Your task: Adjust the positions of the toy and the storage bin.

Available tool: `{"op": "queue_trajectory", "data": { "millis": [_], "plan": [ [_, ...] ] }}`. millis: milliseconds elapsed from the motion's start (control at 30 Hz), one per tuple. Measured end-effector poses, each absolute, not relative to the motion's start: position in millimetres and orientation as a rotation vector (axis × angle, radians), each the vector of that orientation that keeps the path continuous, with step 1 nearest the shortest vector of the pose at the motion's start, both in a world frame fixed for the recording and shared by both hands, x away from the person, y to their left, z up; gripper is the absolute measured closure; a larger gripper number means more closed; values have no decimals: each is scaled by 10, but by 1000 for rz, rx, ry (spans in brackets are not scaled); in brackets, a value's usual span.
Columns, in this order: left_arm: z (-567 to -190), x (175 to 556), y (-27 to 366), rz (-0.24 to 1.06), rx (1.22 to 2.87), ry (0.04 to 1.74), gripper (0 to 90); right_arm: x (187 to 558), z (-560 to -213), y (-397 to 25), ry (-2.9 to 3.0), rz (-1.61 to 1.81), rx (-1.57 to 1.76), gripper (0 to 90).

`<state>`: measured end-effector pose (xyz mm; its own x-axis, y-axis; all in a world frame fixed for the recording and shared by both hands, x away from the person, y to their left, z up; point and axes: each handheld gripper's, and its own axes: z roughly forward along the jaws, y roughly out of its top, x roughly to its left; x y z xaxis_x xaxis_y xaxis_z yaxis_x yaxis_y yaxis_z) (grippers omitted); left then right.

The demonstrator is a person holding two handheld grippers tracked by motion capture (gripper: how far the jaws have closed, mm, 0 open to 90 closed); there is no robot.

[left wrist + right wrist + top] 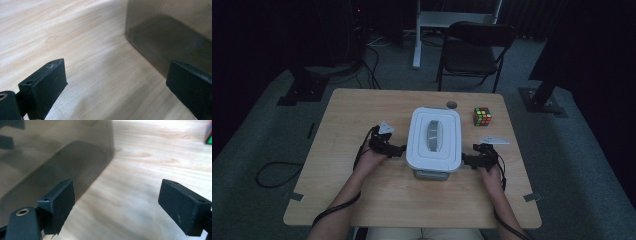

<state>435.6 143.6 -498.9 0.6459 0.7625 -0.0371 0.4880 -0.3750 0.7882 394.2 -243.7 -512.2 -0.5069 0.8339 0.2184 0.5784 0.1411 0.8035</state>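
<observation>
Left gripper (398,150): left of centre in the high view, just beside the left wall of the bin; in its own view its jaws stand wide apart with nothing between them but bare table (82,50).
Bin (434,140): centre of the high view, a smoky translucent body under a white lid (417,135) with a grey handle (433,135) set in its top; its dark wall fills the upper right of the left gripper view (170,32) and the upper left of the right gripper view (50,152).
Right gripper (466,160): right of centre, just beside the bin's right wall near its lower corner; jaws wide apart, holding nothing.
Cube (482,116): colourful puzzle cube, upper right of the bin, well apart from both grippers.
Step in hand (judged): both grippers seem set to take the bin or its lid from either side.
Doing it well: bring both in at matching height, catch the lid's rim or wall squarely, close evenly, and lift level so the bin doesn't tilt or slide.
</observation>
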Motion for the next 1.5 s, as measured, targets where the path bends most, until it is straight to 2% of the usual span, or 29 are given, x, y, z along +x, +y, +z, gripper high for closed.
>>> {"op": "queue_trajectory", "data": {
  "millis": [133, 233, 467, 633, 1000, 1500],
  "plan": [
    [-4965, 4457, 1445, 407, 2037, 1019, 24, 4064, -5077, -2426, 2125, 1289, 1405, 126],
    [-4967, 4513, 1392, 410, 2093, 957, 13, 4130, -5040, -2399, 2125, 1304, 1385, 125],
    [-4962, 4581, 1274, 380, 2105, 935, 5, 4200, -5051, -2360, 2182, 1347, 1353, 127],
    [-4917, 4573, 1242, 411, 2088, 940, 4, 4187, -5065, -2365, 2193, 1378, 1359, 134],
    [-4889, 4472, 1223, 406, 2119, 906, 4, 4055, -5088, -2378, 2204, 1430, 1345, 138],
    [-4841, 4125, 1250, 440, 2159, 866, 6, 3641, -5089, -2323, 2238, 1438, 1293, 138]
  ]
}}
